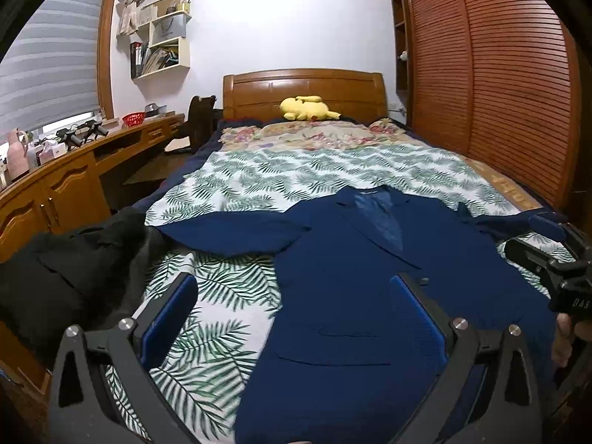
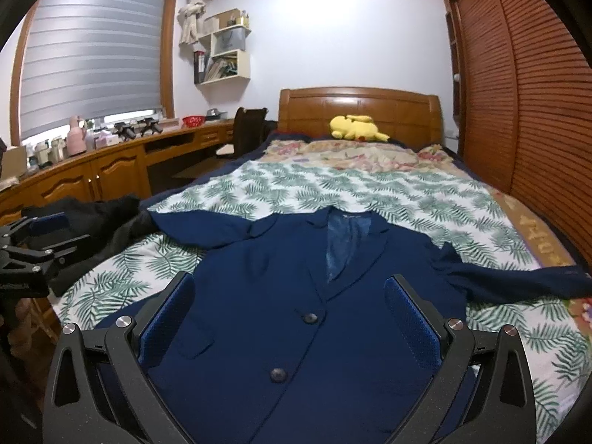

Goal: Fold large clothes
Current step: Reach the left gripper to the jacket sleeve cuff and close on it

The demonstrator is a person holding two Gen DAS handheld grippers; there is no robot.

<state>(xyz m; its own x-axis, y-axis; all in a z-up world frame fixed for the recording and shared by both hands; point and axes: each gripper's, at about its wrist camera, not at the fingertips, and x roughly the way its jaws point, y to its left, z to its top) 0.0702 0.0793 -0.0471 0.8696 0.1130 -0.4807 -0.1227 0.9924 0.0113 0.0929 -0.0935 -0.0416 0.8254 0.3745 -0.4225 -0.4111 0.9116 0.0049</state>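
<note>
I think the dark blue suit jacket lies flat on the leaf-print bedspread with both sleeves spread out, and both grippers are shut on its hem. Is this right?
Not quite. The dark blue suit jacket does lie flat on the leaf-print bedspread with both sleeves spread out, but the left gripper and right gripper are open, holding nothing. Each wrist view shows its own fingers wide apart.

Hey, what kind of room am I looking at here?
Most likely a home bedroom. A bed with a wooden headboard fills the view, with a yellow plush toy at its head. A louvered wooden wardrobe lines one side, and a long built-in desk runs under the window.
</note>
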